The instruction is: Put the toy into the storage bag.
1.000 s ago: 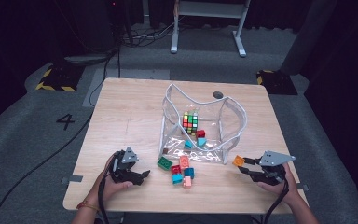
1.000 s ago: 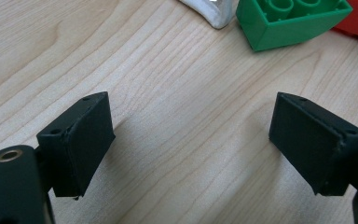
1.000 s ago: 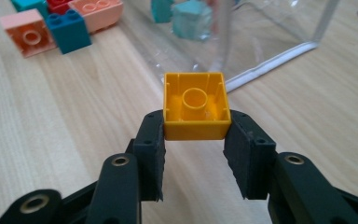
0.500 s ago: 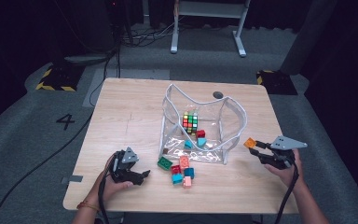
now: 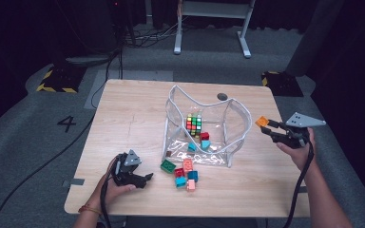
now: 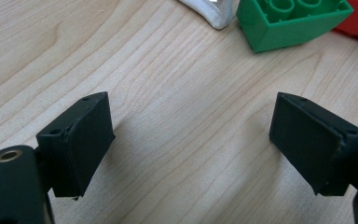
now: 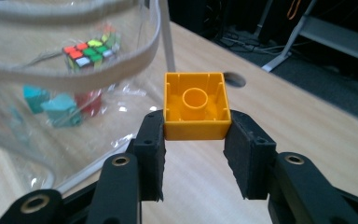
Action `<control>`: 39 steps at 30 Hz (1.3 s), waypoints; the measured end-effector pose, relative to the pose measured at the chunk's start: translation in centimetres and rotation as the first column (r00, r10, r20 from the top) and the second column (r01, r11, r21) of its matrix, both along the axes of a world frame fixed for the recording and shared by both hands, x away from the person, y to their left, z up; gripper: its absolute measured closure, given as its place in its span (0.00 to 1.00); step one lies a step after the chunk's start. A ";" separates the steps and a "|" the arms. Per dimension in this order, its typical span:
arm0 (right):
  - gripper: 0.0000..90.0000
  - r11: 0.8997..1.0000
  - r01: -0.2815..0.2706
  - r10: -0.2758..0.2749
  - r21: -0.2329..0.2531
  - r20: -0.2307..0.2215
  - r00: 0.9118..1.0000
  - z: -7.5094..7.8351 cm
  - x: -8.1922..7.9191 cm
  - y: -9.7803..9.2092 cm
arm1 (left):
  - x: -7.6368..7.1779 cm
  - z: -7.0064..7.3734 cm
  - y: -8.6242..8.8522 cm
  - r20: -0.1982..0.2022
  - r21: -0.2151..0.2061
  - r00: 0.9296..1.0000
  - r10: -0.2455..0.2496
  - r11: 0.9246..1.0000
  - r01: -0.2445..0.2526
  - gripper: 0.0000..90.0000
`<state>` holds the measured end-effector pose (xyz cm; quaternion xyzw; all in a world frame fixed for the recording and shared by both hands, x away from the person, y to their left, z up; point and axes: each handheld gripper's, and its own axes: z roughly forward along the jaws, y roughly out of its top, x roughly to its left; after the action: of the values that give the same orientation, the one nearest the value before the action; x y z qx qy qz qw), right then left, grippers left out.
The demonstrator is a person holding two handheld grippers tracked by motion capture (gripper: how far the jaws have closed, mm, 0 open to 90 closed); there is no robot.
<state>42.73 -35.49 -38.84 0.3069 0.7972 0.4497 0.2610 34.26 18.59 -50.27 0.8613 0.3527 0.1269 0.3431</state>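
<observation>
The right hand-held gripper (image 7: pixel 195 133) clamps an orange brick (image 7: pixel 196 106) between its jaws, lifted above the bench (image 5: pixel 133 118) just beside the clear bag (image 5: pixel 204 130). The left hand-held gripper (image 6: pixel 191 140) sits low over the wood, jaws wide and empty, near a green brick (image 6: pixel 291 21).

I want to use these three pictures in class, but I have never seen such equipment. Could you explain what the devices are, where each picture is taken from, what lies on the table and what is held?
A person sits at a wooden table with a hand-held gripper in each hand. One picture looks down from above; the other two come from cameras riding on each gripper. The right gripper clamps an orange toy brick beside a clear plastic bag, which holds a puzzle cube and some small blocks. The left gripper rests low with its fingers wide apart, holding nothing, near a green brick. More loose bricks lie in front of the bag.
</observation>
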 end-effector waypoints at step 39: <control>0.66 0.953 -0.293 0.297 -0.072 0.058 0.953 8.0 1.6 10.1 | 0.0 0.0 0.0 0.000 0.000 1.000 -0.001 1.000 0.001 0.15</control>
<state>44.35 -25.34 -30.81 0.1606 0.8383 0.4688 0.2272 34.27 18.59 -50.27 0.8614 0.3524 0.1266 0.3433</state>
